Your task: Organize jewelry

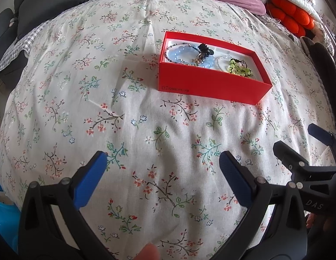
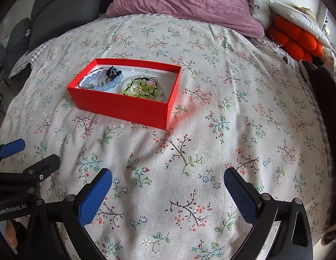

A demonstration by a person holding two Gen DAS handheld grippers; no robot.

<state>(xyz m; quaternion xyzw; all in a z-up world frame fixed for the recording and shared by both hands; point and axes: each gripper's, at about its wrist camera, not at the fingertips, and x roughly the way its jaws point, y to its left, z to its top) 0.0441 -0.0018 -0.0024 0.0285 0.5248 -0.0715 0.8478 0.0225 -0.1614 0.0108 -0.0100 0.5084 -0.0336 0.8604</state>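
A red box (image 2: 124, 106) sits open-topped on a bed covered with a floral quilt (image 2: 211, 151); in the right wrist view it lies in the upper left of the frame, and in the left wrist view it lies in the upper right of centre. The jewelry is inside the box. At the box's left end, a blue bead bracelet (image 2: 96, 83) is tangled with a thin beaded strand and a black hair clip (image 2: 112, 72). Just beside it, toward the middle of the box, a green bead bracelet (image 2: 137, 90) with black cord lies over a ring of small pale beads. The right end of the box's white floor is bare. The left gripper (image 1: 163, 166) hovers over the quilt at the bottom of its own frame, its jaws spread wide with nothing between the blue pads. The right gripper (image 2: 168, 182) is likewise low in its own frame, its jaws wide apart and holding nothing. Each gripper also shows at the edge of the other's view: the right one at the lower right of the left wrist frame, the left one at the lower left of the right wrist frame. Both are well apart from the box. A mauve pillow (image 2: 185, 2) lies at the top of the frame, an orange knobbly cushion (image 2: 298, 39) in the upper right, and a dark grey cushion (image 2: 63, 10) in the upper left.
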